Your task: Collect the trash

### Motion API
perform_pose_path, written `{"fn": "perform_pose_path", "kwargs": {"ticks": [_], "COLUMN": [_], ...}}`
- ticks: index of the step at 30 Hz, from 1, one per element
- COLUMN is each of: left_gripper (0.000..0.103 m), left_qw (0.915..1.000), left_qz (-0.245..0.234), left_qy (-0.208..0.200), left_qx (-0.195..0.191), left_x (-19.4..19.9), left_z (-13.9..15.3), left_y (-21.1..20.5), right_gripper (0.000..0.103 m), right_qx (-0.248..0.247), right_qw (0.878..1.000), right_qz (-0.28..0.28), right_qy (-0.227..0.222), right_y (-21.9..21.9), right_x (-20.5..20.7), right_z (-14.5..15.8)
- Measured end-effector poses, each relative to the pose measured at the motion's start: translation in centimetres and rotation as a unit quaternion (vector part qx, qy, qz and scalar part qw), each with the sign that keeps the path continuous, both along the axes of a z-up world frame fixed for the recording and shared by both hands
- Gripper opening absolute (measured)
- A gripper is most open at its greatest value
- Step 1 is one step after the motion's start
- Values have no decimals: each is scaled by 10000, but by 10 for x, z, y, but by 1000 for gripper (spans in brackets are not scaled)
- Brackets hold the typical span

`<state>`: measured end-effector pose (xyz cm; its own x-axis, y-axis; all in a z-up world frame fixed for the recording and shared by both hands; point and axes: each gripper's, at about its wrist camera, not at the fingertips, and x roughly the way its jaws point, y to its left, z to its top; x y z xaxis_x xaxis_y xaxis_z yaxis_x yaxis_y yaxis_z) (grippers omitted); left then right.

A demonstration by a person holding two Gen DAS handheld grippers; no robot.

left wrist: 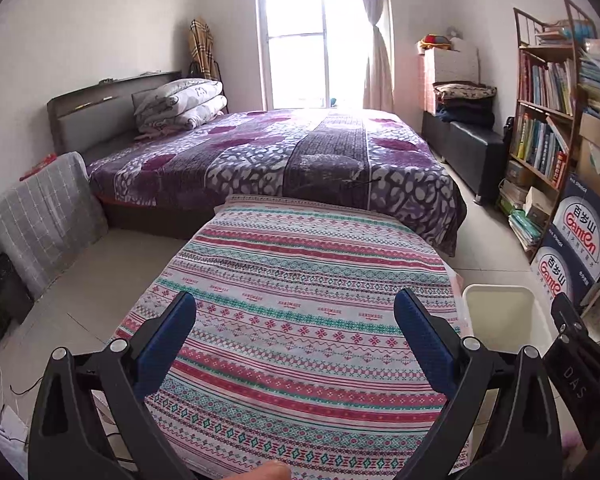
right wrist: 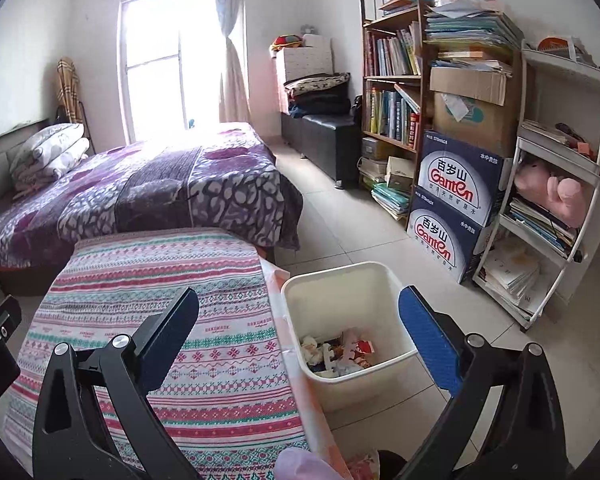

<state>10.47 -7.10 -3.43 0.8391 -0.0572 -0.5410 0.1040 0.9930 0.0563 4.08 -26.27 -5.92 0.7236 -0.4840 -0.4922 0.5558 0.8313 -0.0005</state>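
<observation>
A cream plastic trash bin (right wrist: 342,284) stands on the floor just right of a table covered with a striped patterned cloth (right wrist: 148,280). Crumpled paper and wrappers (right wrist: 340,352) lie in its bottom. My right gripper (right wrist: 300,316) hangs open above the table's right edge and the bin, with nothing between its fingers. My left gripper (left wrist: 296,320) is open over the cloth (left wrist: 300,280), also holding nothing. The bin's rim (left wrist: 500,292) shows at the right of the left wrist view, with part of the right tool beside it.
A bed with a purple spread (left wrist: 280,152) lies beyond the table. Bookshelves (right wrist: 396,80), stacked blue cartons (right wrist: 456,200) and a white rack (right wrist: 556,200) line the right wall. A grey-covered object (left wrist: 44,216) stands left of the table. Tiled floor (right wrist: 340,216) runs between bed and shelves.
</observation>
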Motion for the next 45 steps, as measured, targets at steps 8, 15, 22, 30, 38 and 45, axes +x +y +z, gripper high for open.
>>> {"fn": "perform_pose_path", "kwargs": {"ticks": [8,15,22,30,38,45], "left_gripper": [96,96,96,96,96,96], "left_qw": [9996,9997,9985,9972,9959,9955], "left_qz": [-170,-210,-420,-600,-678,-755], "left_qy": [187,108,339,450,595,566], "left_qx": [-88,5,-124,-4,-37,-29], "left_x": [3,0,3,0,4,3], "left_z": [-4,-4,-6,-7,-11,-10], "left_y": [-3,-12,-26,-49,-61,-72], "right_gripper": [96,96,96,96,96,96], "right_qx": [-234,-78,-22,119,180,239], "right_qw": [9995,9997,9996,9989,9980,9976], "right_qz": [60,-86,-213,-366,-513,-534], "right_qy": [195,199,205,256,310,372], "right_y": [15,1,-14,-31,-45,-52], "right_x": [5,1,-5,-11,-15,-17], "right_z": [-6,-6,-5,-4,-5,-8]}}
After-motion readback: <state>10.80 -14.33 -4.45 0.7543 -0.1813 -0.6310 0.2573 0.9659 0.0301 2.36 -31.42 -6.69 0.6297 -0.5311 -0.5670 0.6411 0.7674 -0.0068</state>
